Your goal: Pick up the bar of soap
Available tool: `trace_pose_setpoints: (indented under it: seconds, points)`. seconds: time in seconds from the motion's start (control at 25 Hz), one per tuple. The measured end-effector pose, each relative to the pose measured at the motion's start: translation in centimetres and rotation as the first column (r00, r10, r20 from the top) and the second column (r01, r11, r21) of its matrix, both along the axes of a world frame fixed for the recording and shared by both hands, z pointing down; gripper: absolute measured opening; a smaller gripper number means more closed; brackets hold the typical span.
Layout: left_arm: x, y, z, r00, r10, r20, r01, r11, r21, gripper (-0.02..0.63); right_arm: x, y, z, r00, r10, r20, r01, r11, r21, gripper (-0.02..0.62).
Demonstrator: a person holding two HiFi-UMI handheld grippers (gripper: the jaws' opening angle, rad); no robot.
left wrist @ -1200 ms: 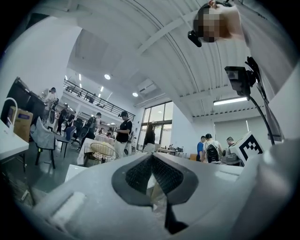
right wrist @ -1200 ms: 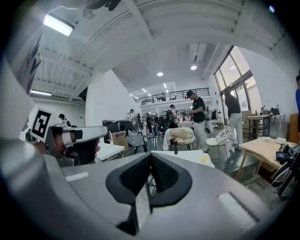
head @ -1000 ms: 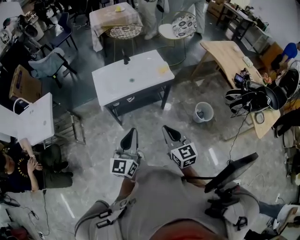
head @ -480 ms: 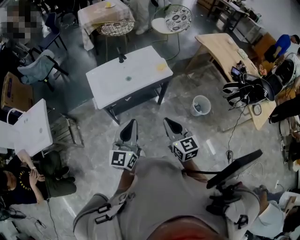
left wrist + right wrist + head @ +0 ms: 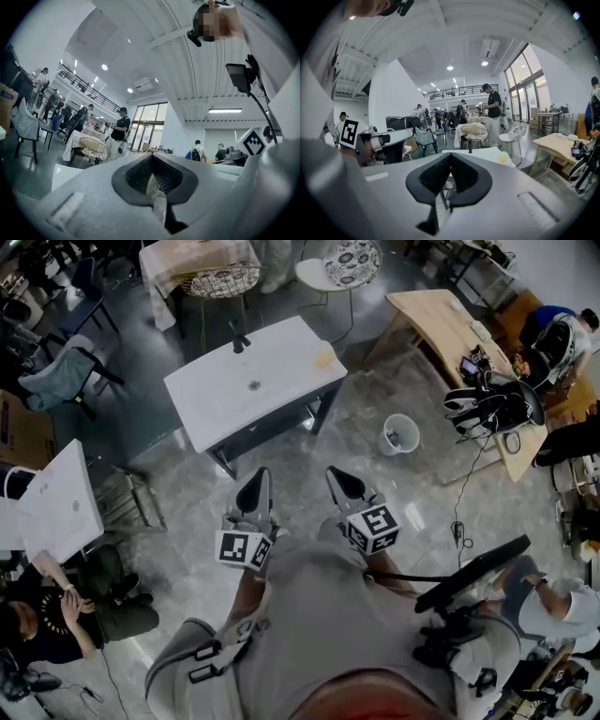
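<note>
Soap bar (image 5: 325, 356), yellowish, is seen at the far right corner of the white table (image 5: 234, 395), well ahead of both grippers. The right gripper (image 5: 339, 480) is judged nearer than the left gripper (image 5: 257, 488). Both are held closed and empty. The bar's long axis cannot be made out.

The head view looks steeply down past the left gripper (image 5: 253, 486) and right gripper (image 5: 339, 476) to the white surface (image 5: 248, 385), well ahead. The right gripper view faces that surface (image 5: 487, 152) about level, from afar. The left gripper view tilts toward the ceiling (image 5: 154, 42); a pale slab (image 5: 65, 176) low left may be it too.
</note>
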State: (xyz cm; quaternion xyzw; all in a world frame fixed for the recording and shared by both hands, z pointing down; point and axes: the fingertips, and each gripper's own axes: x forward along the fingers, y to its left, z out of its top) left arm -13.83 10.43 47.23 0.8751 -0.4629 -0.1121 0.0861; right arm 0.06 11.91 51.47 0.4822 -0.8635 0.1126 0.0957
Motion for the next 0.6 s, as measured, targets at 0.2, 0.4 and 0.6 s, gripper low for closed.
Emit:
trace_pose_setpoints:
  seconds: [0.2,0.4,0.6]
  points:
    - [-1.3,-0.3,0.6,1.000,-0.010,-0.015,0.010,1.000,-0.010,-0.008,-0.5,-0.2,-0.2,1.000,0.001,-0.016,-0.001,1.000,0.003,0.002]
    - [-2.0,-0.6,0.8,0.999,-0.030,-0.021,0.030,1.000,-0.004,-0.008,-1.6,-1.1,-0.1,1.000,-0.024,-0.010,0.024,1.000,-0.004,0.002]
    - [-3.8,-1.0,1.9,0.996,-0.089,-0.008,0.089,0.996,-0.022,-0.008,-4.4,-2.8,0.0,0.994,-0.110,0.003,0.110,0.994,0.011,0.002]
